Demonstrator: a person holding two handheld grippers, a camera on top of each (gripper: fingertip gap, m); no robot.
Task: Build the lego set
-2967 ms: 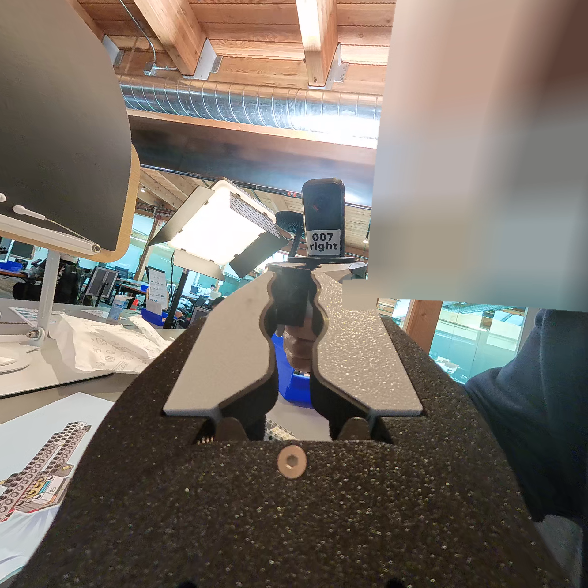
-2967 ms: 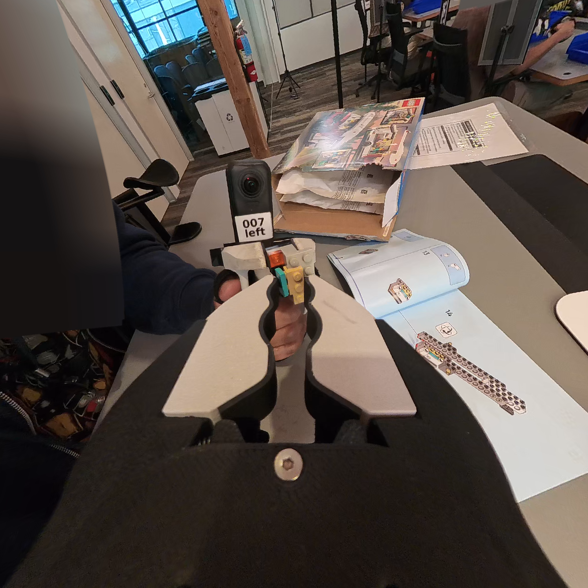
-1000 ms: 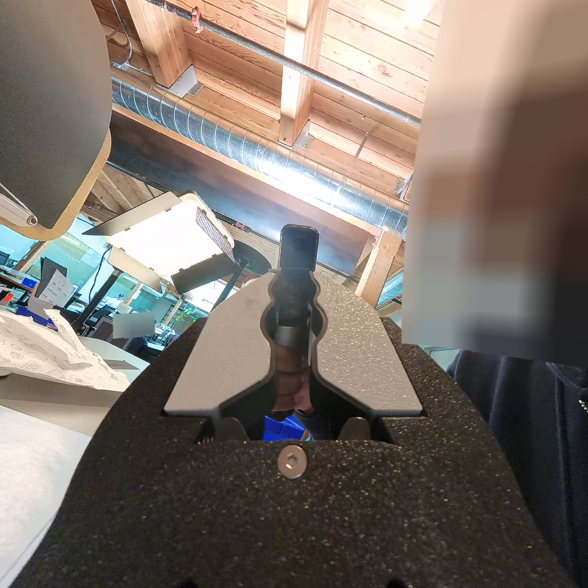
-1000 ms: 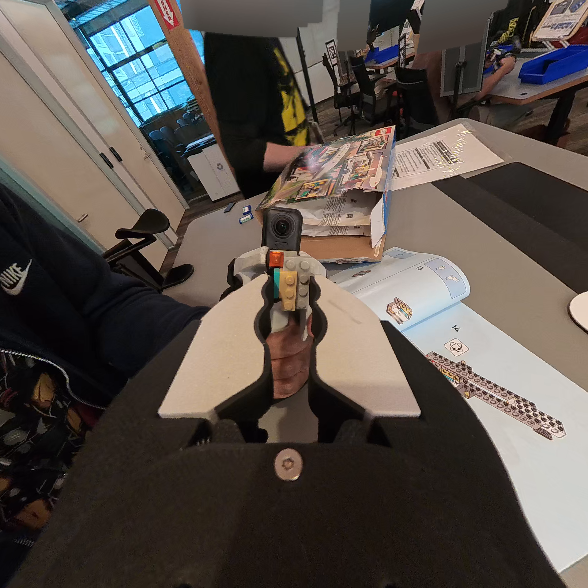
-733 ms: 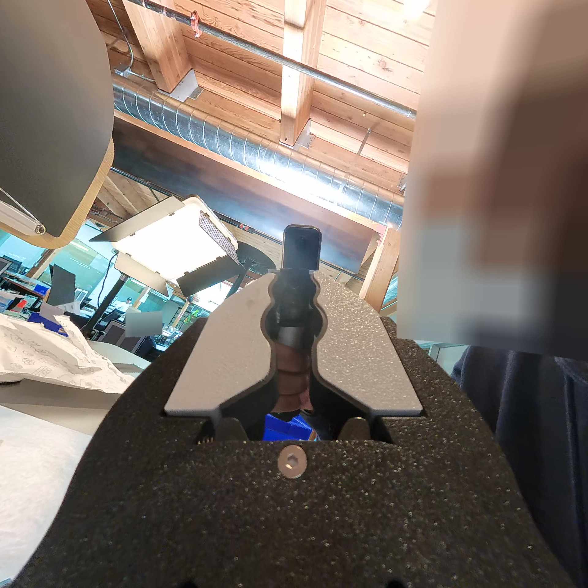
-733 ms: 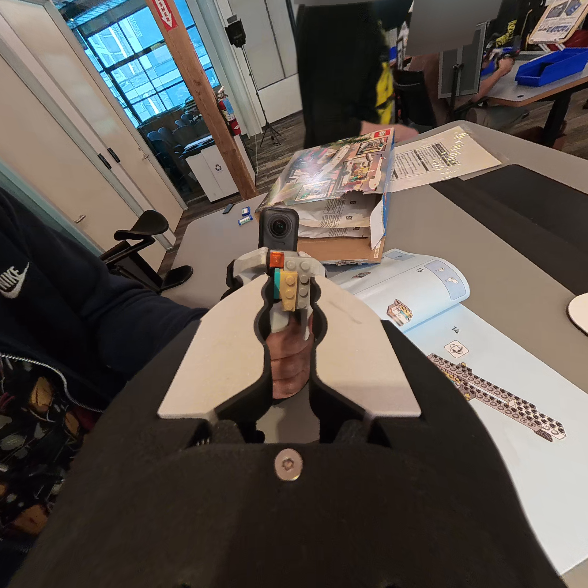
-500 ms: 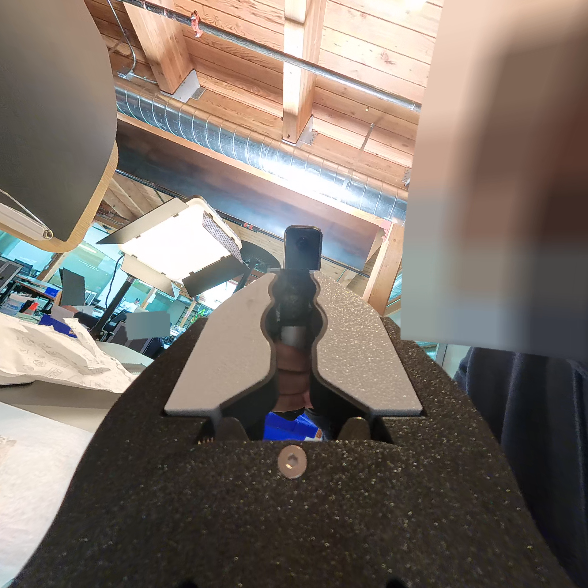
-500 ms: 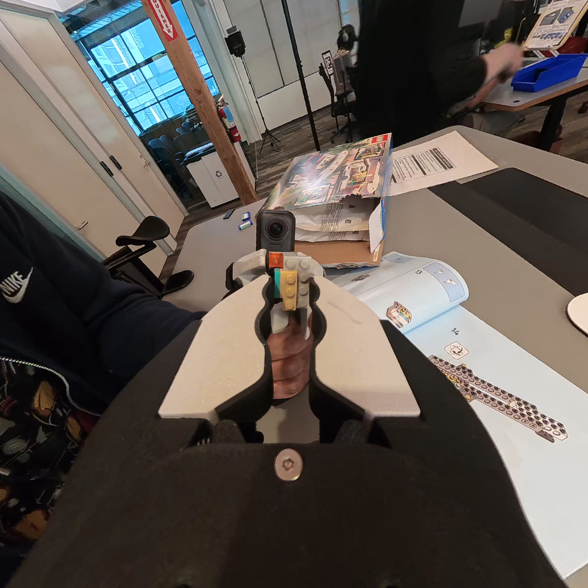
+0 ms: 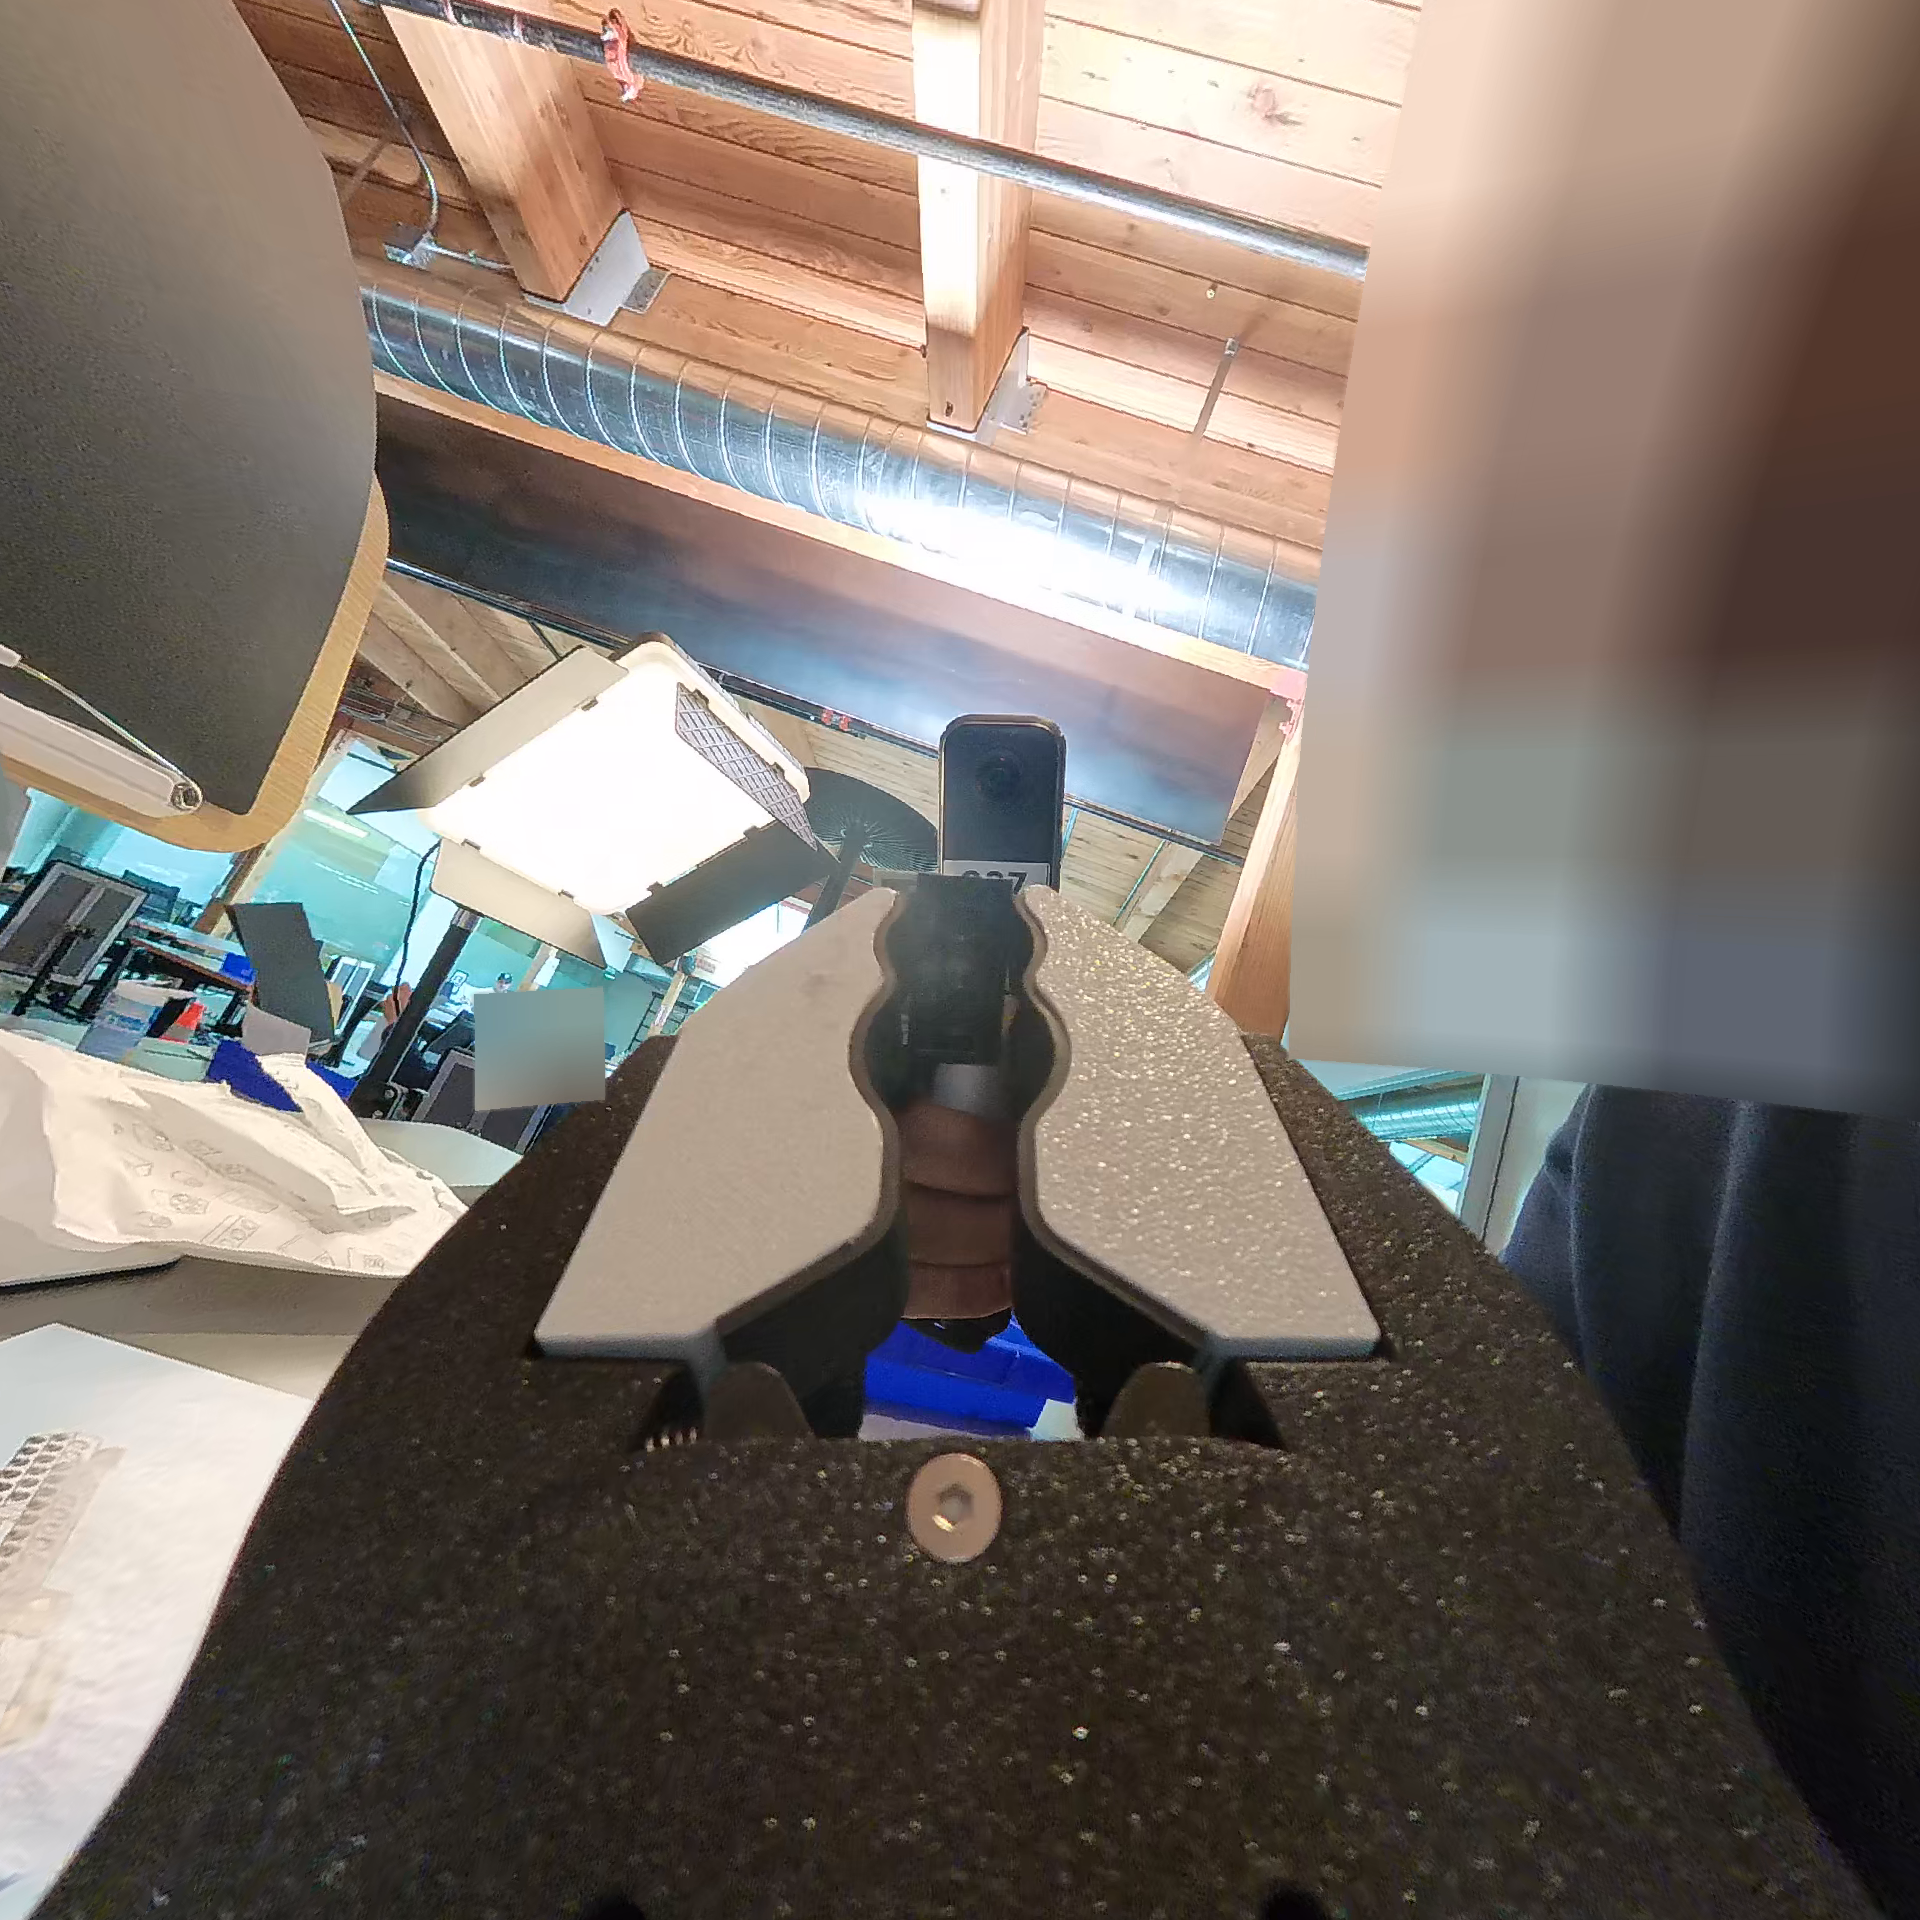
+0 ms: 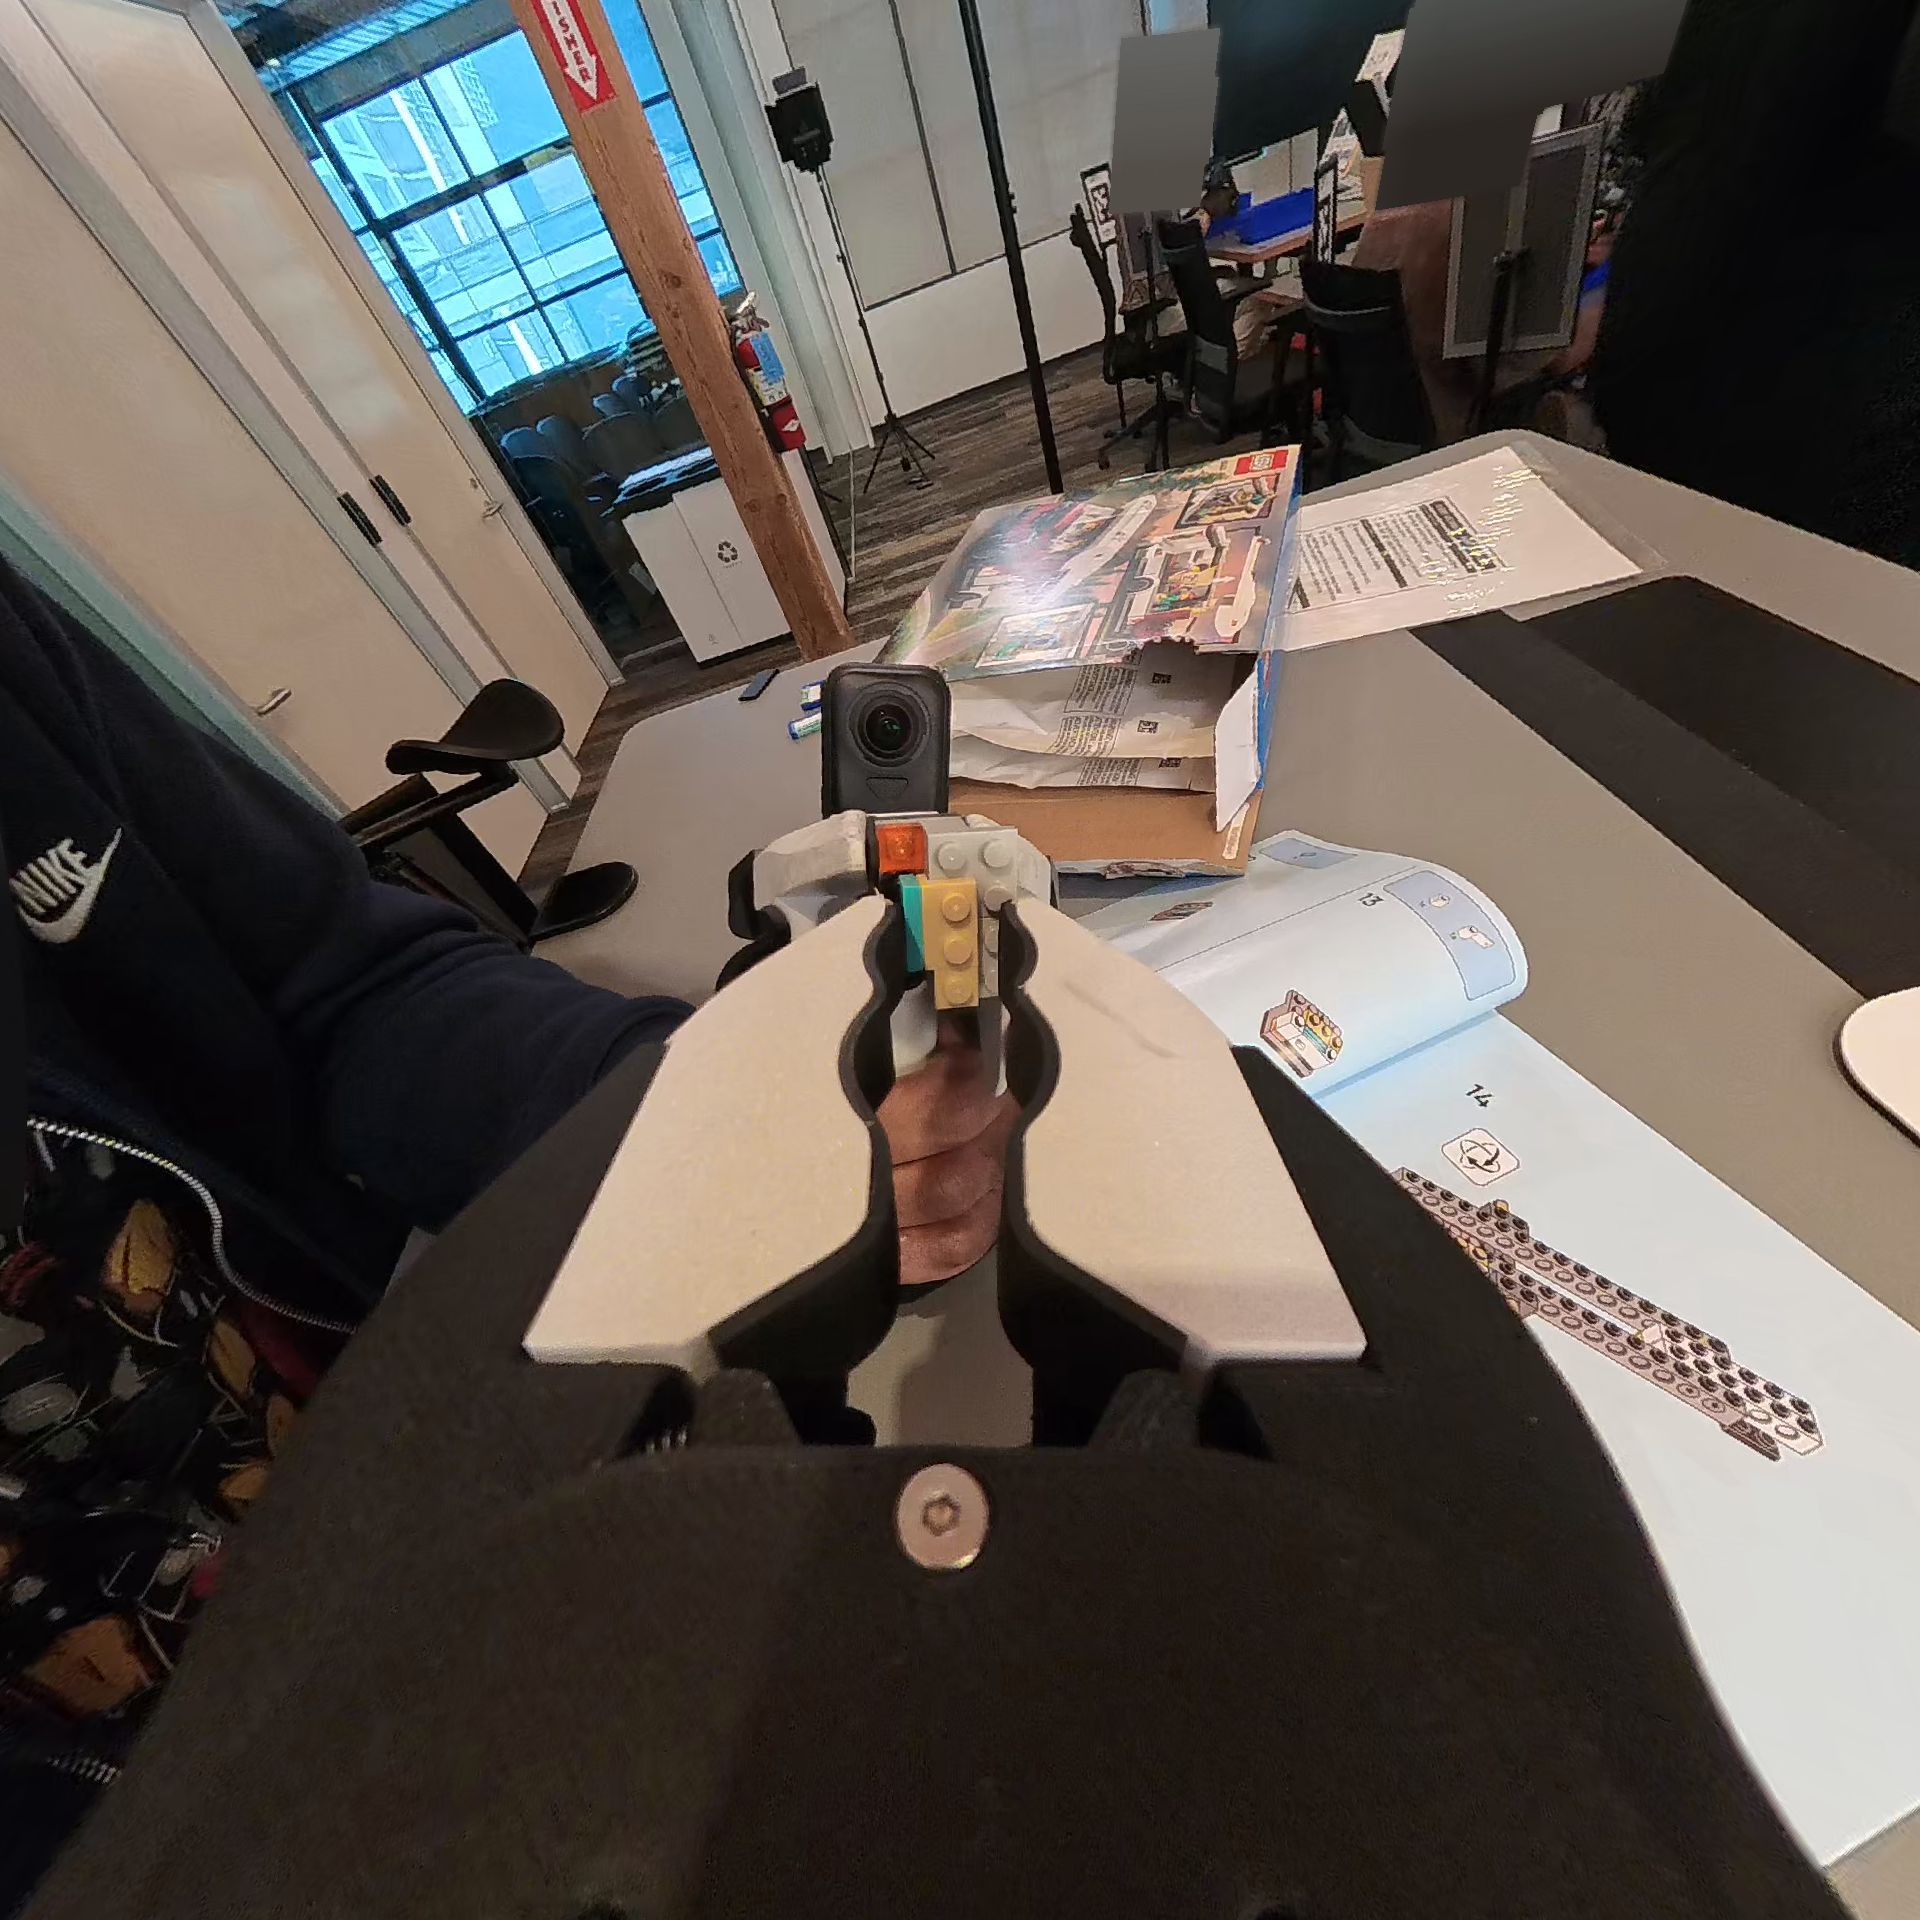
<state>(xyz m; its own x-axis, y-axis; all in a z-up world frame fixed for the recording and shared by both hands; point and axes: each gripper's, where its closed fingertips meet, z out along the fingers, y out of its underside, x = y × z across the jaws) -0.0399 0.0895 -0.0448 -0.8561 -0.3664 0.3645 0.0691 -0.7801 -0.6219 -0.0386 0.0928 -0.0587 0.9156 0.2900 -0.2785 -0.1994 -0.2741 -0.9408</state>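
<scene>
A small brick assembly (image 10: 956, 935) of tan, teal, grey and orange bricks hangs in the air between the two grippers, which face each other. My right gripper (image 10: 948, 920) is shut on its tan and teal end, with both pads against it. My left gripper (image 9: 961, 914) is shut on the same assembly, which looks dark and backlit between its tips (image 9: 956, 977). In the right wrist view the left gripper's grey fingers (image 10: 800, 878) clasp the grey and orange end, under its camera (image 10: 885, 743). The right gripper's camera (image 9: 1001, 800) shows just beyond the left tips.
On the grey table (image 10: 1455, 748) lie an open toy box (image 10: 1122, 582), an open instruction booklet (image 10: 1455, 1091), a printed sheet (image 10: 1455, 551) and a black mat (image 10: 1714, 707). A crumpled paper bag (image 9: 187, 1174) lies to the left. A person's dark sleeve (image 10: 364, 1039) is close by. Less than 4 cm separates the two grippers' tips.
My right jaws have narrowed onto the brick assembly. The left gripper kept its hold and tilted down a little. A person in the background walked off to the right.
</scene>
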